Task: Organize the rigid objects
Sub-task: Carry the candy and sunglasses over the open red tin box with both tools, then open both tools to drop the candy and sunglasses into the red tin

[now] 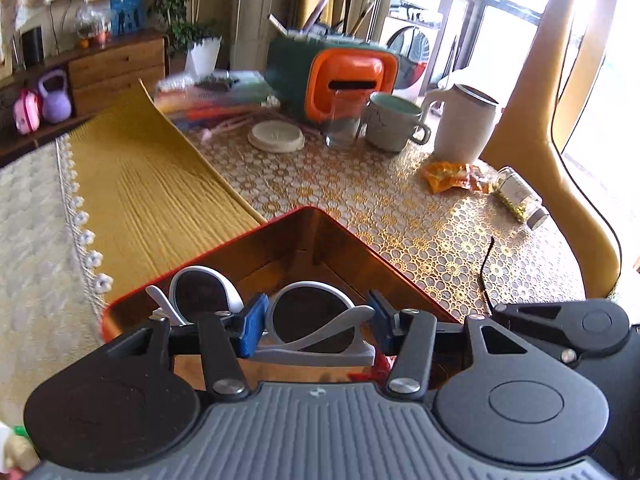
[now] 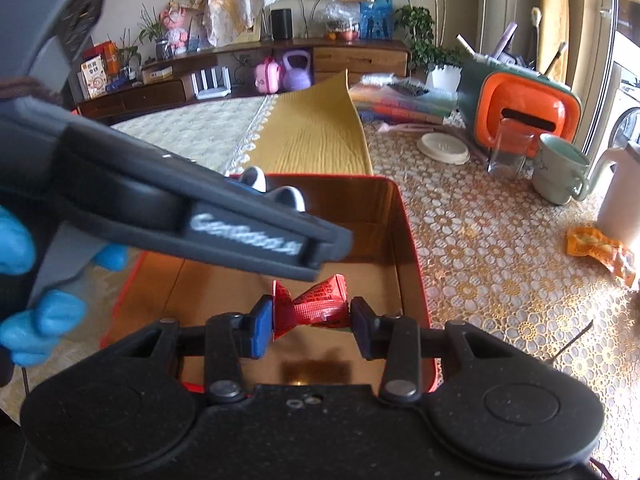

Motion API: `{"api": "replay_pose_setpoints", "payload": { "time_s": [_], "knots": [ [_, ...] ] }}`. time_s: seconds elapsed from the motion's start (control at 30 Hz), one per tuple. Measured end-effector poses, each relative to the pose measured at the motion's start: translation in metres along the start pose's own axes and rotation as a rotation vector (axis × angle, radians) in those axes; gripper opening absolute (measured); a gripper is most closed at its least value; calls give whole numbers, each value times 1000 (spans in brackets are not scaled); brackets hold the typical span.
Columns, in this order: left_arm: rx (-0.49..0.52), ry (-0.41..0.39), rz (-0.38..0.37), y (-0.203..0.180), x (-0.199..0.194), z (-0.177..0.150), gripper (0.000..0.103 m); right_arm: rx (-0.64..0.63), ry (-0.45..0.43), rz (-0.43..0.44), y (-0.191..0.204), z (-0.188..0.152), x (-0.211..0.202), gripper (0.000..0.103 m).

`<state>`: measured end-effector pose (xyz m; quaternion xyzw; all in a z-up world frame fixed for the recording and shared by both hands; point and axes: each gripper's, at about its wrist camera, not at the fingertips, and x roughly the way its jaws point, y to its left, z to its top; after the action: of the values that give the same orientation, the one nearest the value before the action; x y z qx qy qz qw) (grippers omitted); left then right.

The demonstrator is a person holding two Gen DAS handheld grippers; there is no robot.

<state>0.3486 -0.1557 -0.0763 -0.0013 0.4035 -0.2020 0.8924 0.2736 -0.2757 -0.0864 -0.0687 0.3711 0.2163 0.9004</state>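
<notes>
Left gripper (image 1: 316,322) pinching white sunglasses (image 1: 280,312) by one dark lens, held over the near corner of the red tin box (image 1: 320,216). Right gripper (image 2: 310,320) pinching a red foil packet (image 2: 316,306) above the box's gold interior. Beyond the box, toward 1 o'clock: clear glass (image 1: 344,120), green mug (image 1: 394,122), white jug (image 1: 464,124). Toward 2 o'clock: orange wrapper (image 1: 452,176) and glitter jar (image 1: 520,196) lying on the lace-patterned table (image 1: 360,208). Blue-gloved hand (image 2: 24,280) at 9 o'clock in the right wrist view.

The right gripper (image 2: 310,322) clamps a crinkled red foil sachet (image 2: 310,306) above an open red-rimmed, gold-lined metal tin (image 2: 404,216).
</notes>
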Motion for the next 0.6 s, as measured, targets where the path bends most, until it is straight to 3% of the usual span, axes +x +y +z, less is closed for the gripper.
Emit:
{"api": "replay_pose_setpoints", "payload": {
  "time_s": [0.2, 0.6],
  "knots": [
    [-58, 61, 21, 10, 29, 6, 53, 1, 60, -10, -4, 5, 16, 40],
    [-61, 75, 38, 14, 49, 9, 54, -38, 87, -46, 4, 10, 31, 42]
  ]
}}
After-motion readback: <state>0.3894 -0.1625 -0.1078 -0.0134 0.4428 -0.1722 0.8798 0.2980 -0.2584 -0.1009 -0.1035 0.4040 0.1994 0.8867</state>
